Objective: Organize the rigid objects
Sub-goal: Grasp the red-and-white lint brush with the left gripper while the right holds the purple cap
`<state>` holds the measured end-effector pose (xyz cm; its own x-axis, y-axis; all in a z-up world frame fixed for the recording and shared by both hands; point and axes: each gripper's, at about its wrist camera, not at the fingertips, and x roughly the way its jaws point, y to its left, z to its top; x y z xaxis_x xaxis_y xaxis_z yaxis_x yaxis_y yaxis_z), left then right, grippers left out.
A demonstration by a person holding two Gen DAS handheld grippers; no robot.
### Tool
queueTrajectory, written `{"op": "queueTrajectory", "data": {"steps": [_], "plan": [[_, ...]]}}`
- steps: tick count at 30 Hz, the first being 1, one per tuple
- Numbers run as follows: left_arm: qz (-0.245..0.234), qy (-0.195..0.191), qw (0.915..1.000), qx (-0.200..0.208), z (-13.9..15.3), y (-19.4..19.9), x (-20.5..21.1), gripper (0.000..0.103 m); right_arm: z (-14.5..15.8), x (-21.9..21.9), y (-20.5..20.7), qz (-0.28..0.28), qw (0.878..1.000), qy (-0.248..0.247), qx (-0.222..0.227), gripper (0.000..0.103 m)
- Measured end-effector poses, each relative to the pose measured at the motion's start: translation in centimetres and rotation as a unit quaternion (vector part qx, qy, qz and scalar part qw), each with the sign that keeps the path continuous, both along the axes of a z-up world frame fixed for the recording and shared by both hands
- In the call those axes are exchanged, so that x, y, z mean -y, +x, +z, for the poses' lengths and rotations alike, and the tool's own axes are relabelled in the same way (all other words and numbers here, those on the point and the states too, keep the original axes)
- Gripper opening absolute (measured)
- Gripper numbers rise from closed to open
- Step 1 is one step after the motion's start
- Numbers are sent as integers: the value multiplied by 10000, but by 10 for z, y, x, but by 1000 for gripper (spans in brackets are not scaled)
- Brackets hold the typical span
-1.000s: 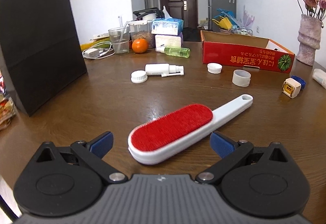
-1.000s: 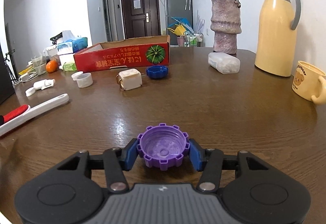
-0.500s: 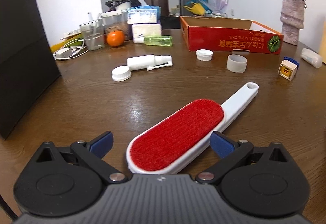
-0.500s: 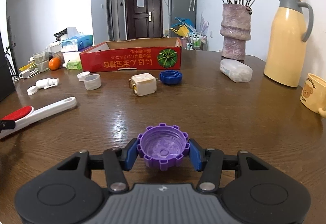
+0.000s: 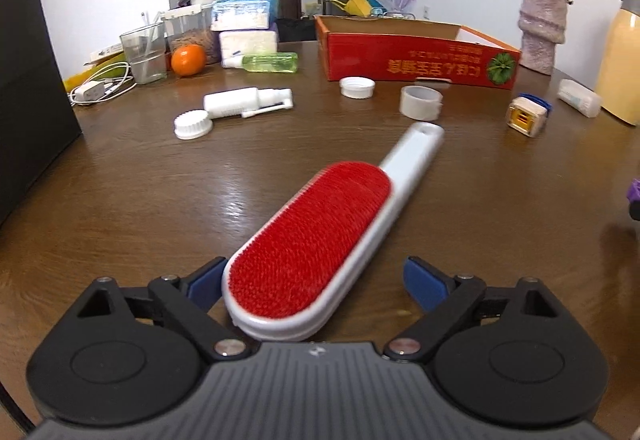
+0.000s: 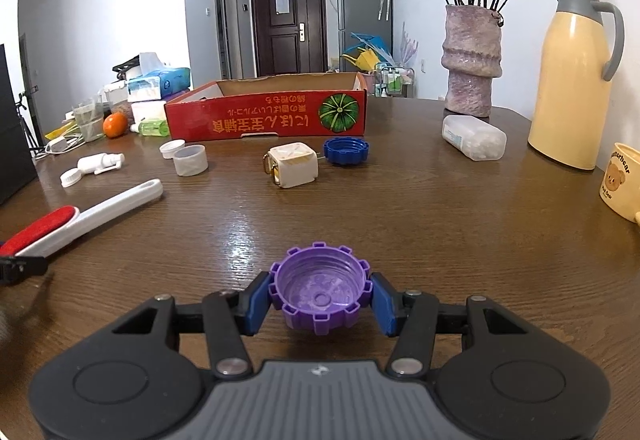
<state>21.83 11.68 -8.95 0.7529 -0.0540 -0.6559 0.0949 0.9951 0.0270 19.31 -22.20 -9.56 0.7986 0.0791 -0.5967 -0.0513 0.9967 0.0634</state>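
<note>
A red-bristled lint brush with a white handle lies on the brown table, its head between the open fingers of my left gripper. The left pad is at the brush's edge; the right pad stands apart from it. The brush also shows in the right wrist view. My right gripper is shut on a purple notched cap and holds it just above the table. An open red cardboard box stands at the back, also in the right wrist view.
Loose on the table: white spray bottle, white caps, white cup, cube-shaped item, blue cap, plastic case. Vase, yellow thermos, mug at right; black bag at left.
My left gripper has moved forward over the brush, so the brush head now lies between its fingers. My right gripper has lifted a little with the purple cap.
</note>
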Motion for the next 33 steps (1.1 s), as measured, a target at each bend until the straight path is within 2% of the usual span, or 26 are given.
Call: {"op": "queueTrajectory", "data": {"steps": [4, 7, 10, 13, 16, 18, 20, 22, 28, 33], "plan": [[-67, -33, 9999, 89, 6, -6, 15, 97, -1, 6, -3, -12, 10000, 61, 17, 52], [126, -122, 9997, 156, 8, 1, 18, 99, -1, 12, -5, -39, 9999, 113, 32, 52], [411, -71, 9991, 1, 5, 15, 20, 99, 1, 16, -6, -69, 9998, 156, 62, 52], [622, -103, 9978, -206, 0, 23, 15, 93, 2, 19, -7, -70, 9997, 187, 105, 52], [694, -194, 9973, -169, 0, 21, 12, 77, 2, 19, -6, -53, 9997, 205, 113, 52], [637, -357, 9972, -142, 3, 18, 11, 63, 1, 18, -5, -21, 9997, 211, 109, 52], [598, -397, 9974, -113, 5, 16, 14, 57, 2, 16, -4, 12, 9997, 214, 110, 52], [663, -306, 9973, -70, 5, 15, 19, 57, 3, 14, -4, 38, 9997, 213, 128, 52], [631, -386, 9973, 12, 7, 11, 25, 57, 8, 10, -3, 69, 9996, 189, 190, 52], [596, -398, 9972, 198, 21, 7, 32, 57, 14, 6, -1, 111, 9995, 174, 259, 52]]}}
